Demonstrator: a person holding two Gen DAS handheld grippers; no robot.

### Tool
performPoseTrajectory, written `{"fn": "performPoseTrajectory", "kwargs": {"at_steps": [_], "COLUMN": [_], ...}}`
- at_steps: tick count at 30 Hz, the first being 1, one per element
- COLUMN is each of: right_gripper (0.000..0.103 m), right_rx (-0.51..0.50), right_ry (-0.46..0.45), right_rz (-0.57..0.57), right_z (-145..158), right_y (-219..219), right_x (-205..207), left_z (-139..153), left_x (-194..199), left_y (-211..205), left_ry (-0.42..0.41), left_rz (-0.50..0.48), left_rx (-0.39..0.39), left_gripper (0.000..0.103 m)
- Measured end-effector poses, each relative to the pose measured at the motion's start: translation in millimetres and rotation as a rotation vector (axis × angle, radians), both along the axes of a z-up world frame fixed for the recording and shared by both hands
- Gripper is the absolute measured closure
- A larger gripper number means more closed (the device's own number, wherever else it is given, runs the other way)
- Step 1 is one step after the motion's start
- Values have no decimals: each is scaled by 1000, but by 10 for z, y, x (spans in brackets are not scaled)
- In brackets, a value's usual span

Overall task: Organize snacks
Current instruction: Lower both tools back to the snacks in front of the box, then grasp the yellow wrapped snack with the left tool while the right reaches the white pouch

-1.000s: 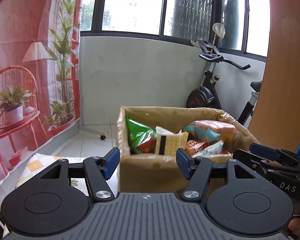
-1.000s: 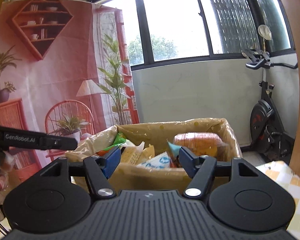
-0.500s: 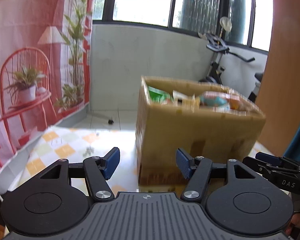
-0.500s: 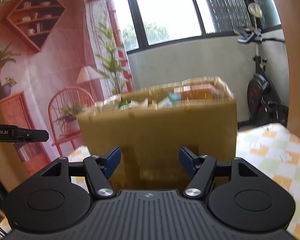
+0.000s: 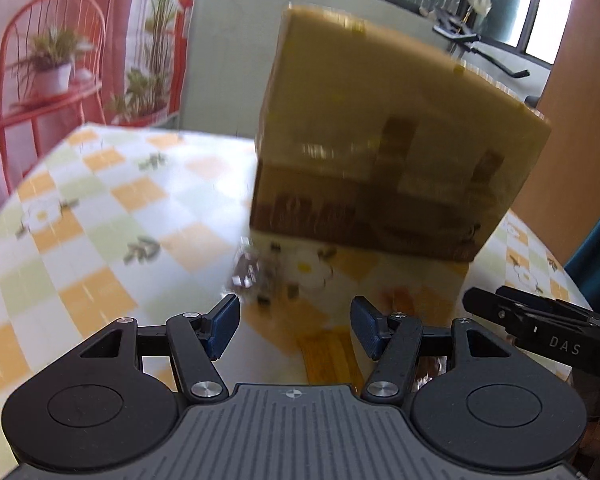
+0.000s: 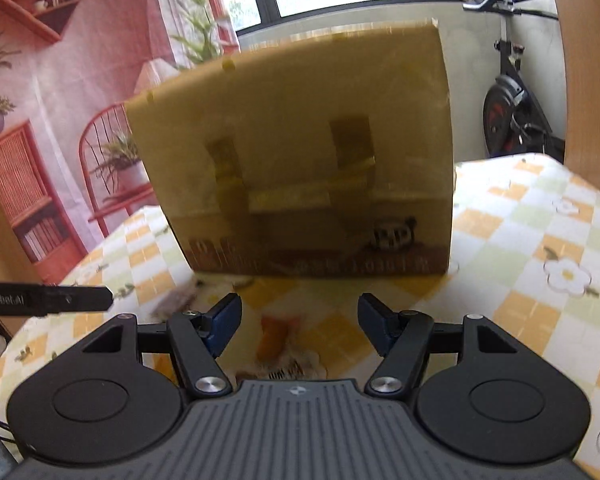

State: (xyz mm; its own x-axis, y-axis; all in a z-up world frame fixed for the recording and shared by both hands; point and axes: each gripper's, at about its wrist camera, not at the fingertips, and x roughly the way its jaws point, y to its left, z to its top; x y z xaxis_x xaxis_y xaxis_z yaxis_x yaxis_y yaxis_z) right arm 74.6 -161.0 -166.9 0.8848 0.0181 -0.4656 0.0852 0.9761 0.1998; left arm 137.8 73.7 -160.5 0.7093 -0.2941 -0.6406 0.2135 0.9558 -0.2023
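Cardboard box [image 5: 384, 140] stands on the checkered tablecloth [image 5: 100, 208], with blurred snack packets [image 5: 256, 272] lying just in front of it. Left gripper [image 5: 294, 326] hangs over them, jaws apart and empty. Right gripper [image 6: 298, 324] is also parted, holding nothing, above another packet [image 6: 278, 336].

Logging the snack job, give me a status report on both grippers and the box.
Left gripper open, empty. Right gripper open, empty. Cardboard box upright on the checked tablecloth, untouched. Small blurred wrappers lie between grippers and box.
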Motion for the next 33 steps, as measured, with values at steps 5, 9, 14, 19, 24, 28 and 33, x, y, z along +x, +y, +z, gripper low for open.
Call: {"fn": "performPoseTrajectory", "kwargs": {"at_steps": [5,9,14,19,24,28,33], "right_gripper": [35,35,35,35,35,35,35], "right_rx": [-6,-16,-23,-33,-33,-50,-60], "right_ry": [39,64,82,90,91,91,99], "right_rz": [14,31,38,43,42,57,75], "right_z": [-142,-251,-352,-398,-404,-408,-428], "right_y": [25,58,59,54,40,76,93], "right_x": [33,58,79,112,119,123,144], "left_z": [-146,-249,-301,-349,-403,-415,-410], "left_x": [-5,-6,-6,29,51,23,-35], "left_y": [-83,-136,-192,-339,-415,-423,-300], "left_ry": [34,62,68,56,56,29,31], "left_rz": [-20,-33,-51,-67,-71,-58,-18], "left_rx": [32,50,47,76,97,139,106], "left_gripper": [40,40,40,40,43,66,67]}}
